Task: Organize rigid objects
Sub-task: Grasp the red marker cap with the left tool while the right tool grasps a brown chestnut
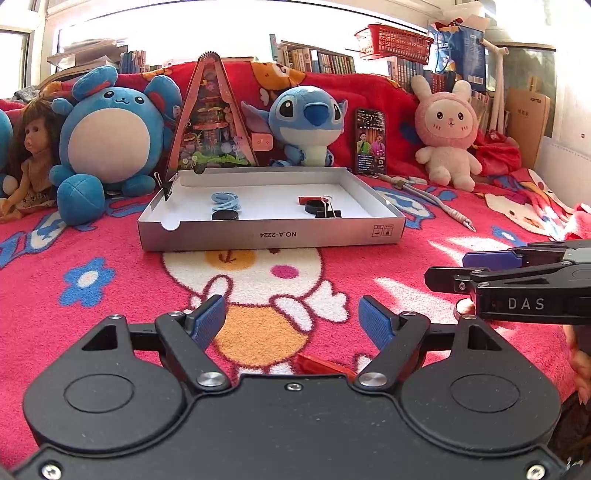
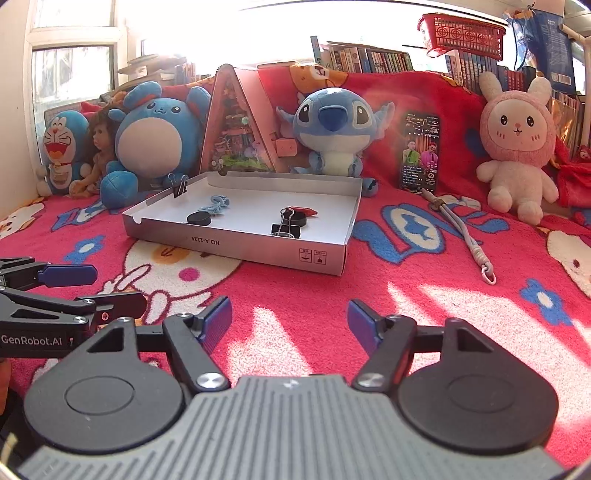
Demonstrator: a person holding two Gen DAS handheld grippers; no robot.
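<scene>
A shallow silver box [image 1: 269, 236] with a white inside lies on the red blanket ahead of both grippers. In it are a light blue cord [image 1: 225, 199], two black discs [image 1: 225, 215] [image 1: 317, 205], a red piece [image 1: 306, 199] and a black binder clip [image 1: 328, 211]. Another clip [image 1: 166, 188] grips the box's far left corner. My left gripper [image 1: 291, 317] is open over the blanket, with a flat red piece [image 1: 321, 365] lying just behind its fingertips. My right gripper [image 2: 290, 321] is open with nothing in it, beside the left gripper [image 2: 120, 288].
Plush toys, a doll [image 1: 29, 147], a triangular pink box [image 1: 210, 118] and a phone [image 2: 421, 151] line the back. A grey lanyard [image 2: 465, 229] lies to the right of the silver box [image 2: 258, 251]. Books and a red basket [image 2: 461, 33] stand behind.
</scene>
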